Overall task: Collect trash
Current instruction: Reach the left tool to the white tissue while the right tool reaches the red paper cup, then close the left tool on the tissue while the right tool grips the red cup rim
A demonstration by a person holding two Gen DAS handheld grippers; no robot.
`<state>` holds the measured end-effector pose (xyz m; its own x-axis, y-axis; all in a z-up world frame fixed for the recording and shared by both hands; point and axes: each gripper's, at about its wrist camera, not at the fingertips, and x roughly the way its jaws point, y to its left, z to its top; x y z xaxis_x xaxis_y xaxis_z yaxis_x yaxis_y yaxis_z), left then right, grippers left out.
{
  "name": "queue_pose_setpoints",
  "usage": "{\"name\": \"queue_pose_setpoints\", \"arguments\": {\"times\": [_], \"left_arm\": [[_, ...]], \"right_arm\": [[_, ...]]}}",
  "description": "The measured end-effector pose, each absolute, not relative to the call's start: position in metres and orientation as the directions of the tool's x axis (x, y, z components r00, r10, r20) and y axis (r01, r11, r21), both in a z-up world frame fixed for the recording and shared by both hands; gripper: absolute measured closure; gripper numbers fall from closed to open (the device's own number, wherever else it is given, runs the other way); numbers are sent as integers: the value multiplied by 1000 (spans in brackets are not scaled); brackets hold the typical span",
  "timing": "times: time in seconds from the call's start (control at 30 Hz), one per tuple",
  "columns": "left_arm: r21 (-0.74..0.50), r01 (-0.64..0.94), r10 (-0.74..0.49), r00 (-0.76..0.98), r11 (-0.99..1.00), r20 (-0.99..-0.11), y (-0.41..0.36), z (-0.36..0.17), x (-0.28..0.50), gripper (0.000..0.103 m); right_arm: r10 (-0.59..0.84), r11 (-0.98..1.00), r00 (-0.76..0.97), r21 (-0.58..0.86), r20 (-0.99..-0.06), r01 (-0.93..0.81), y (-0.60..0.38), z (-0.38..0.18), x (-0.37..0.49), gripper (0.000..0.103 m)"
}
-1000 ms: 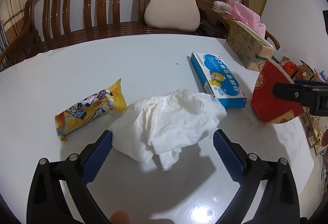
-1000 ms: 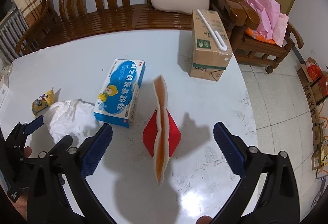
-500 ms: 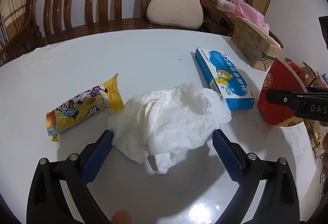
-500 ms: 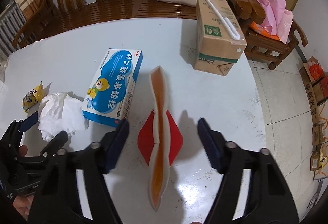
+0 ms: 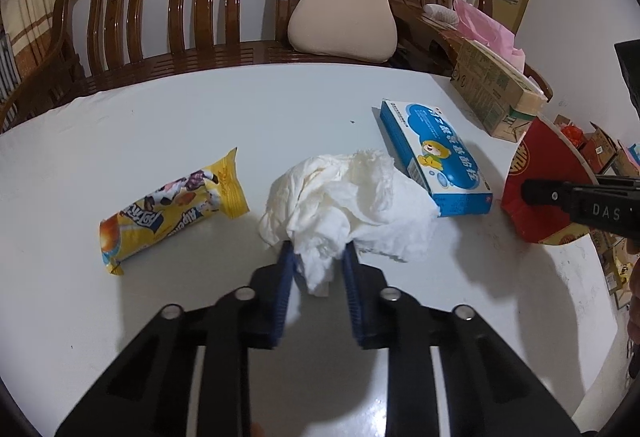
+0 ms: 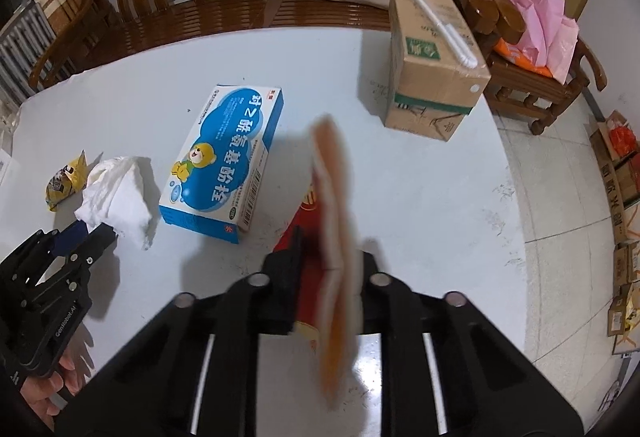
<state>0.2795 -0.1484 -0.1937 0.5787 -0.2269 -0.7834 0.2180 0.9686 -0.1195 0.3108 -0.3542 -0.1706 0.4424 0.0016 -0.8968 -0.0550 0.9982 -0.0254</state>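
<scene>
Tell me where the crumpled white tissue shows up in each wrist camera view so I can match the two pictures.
Left wrist view: the crumpled white tissue sits at centre, pinched between the left hand-held gripper fingers.
Right wrist view: the tissue lies at the left edge, above the left hand-held gripper.
Shared landmark: the blue and white cardboard box with a cartoon bear, just right of the tissue in both.

Bare table behind; blue box crowds tissue; wrapper left.

White glossy worktop, yellow snack wrapper lying flat at its left, crumpled white tissue beside it, blue medicine box touching the tissue, cardboard carton standing near the far right edge
</scene>
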Motion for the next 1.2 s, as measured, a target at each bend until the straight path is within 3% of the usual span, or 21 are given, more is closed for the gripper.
{"name": "queue_pose_setpoints", "arguments": {"times": [0.13,0.6,1.2], "left_arm": [[-152,213,-250,578,965,-776,-142,-192,272,91],[-169,247,-288,599,954,-747,-137,-161,228,92],[-148,294,-315,675,944,-667,-118,-73,142,92]], "right_arm": [[-10,998,458,-40,-889,-57,-352,-165,306,96],[39,998,524,4,-851,-67,-355,-125,267,96],[109,991,673,29,-732,-129,-343,-17,148,96]]}}
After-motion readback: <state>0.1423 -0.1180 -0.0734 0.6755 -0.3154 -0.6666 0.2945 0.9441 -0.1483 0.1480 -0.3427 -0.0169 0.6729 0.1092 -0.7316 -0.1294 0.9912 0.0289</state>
